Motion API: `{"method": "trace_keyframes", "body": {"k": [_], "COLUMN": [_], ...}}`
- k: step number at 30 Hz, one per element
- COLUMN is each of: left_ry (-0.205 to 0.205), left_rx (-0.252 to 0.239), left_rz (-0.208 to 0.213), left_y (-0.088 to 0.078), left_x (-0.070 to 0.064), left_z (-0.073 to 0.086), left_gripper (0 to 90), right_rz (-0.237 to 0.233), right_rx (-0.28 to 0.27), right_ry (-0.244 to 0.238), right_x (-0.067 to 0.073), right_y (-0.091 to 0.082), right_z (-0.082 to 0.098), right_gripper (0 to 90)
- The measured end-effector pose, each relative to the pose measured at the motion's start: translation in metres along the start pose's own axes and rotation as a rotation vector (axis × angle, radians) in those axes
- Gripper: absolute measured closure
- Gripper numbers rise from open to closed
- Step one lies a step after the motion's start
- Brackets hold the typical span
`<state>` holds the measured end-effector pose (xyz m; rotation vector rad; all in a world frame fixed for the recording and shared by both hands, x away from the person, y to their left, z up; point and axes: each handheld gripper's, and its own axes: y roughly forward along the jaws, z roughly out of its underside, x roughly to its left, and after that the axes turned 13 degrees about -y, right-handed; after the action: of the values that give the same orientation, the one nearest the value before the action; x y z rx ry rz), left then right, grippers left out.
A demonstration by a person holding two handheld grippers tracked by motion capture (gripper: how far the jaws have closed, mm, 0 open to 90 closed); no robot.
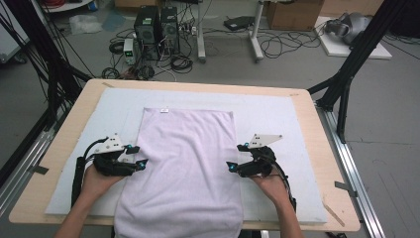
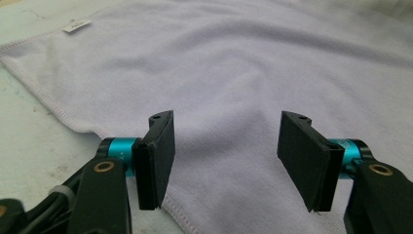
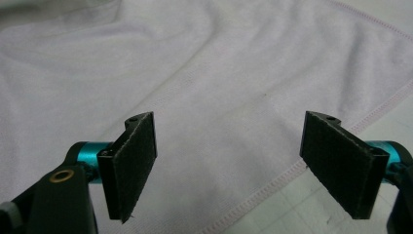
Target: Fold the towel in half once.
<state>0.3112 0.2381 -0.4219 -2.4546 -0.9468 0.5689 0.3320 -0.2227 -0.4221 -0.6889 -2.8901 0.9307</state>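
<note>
Lilac towel (image 1: 185, 168) lies flat down the middle of the surface (image 1: 317, 148) on a pale mat (image 1: 277, 114), its near end hanging over the near edge, white tag (image 1: 165, 110) at the far end. Left gripper (image 1: 137, 156) sits at the towel's left hem, fingers (image 2: 155, 161) spread, hem running under them, nothing pinched. Right gripper (image 1: 236, 157) sits at the right hem, fingers (image 3: 130, 163) spread over the stitched border, not gripping.

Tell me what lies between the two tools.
In the high view, only the pale lilac terry towel spans the stretch between the left tool and the right tool.
</note>
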Motion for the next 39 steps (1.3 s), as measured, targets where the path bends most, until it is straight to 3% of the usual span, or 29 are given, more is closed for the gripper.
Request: {"method": "trace_keyframes", "body": {"k": [8, 13, 17, 22, 31, 35, 39], "left_ry": [0.023, 0.021, 0.008, -0.015, -0.031, -0.058, -0.086], "left_rx": [0.021, 0.022, 0.024, 0.012, 0.001, 0.015, 0.054], "left_rz": [-0.023, -0.037, -0.036, -0.031, -0.02, -0.039, -0.069], "left_y": [-0.001, -0.003, -0.001, 0.002, 0.011, 0.021, 0.037], "left_x": [-0.001, 0.004, 0.014, 0.025, 0.045, 0.058, 0.072], "left_z": [-0.001, -0.007, -0.016, -0.03, -0.067, -0.072, -0.067], "left_gripper": [39.5, 41.0, 42.2, 43.5, 47.3, 50.9, 54.3], "right_rz": [0.003, 0.014, 0.035, 0.03, 0.06, 0.076, 0.082], "right_rx": [0.025, -0.013, -0.021, -0.004, 0.034, 0.059, 0.096], "right_ry": [-0.018, -0.005, 0.021, 0.042, 0.03, 0.024, 0.027], "right_x": [0.004, -0.003, -0.017, -0.039, -0.074, -0.084, -0.09], "right_y": [0.001, -0.007, -0.01, -0.006, -0.002, 0.005, 0.018], "right_z": [-0.002, -0.001, -0.002, -0.01, -0.036, -0.041, -0.036], "right_gripper": [21.2, 24.7, 26.9, 28.4, 32.9, 36.7, 40.9]}}
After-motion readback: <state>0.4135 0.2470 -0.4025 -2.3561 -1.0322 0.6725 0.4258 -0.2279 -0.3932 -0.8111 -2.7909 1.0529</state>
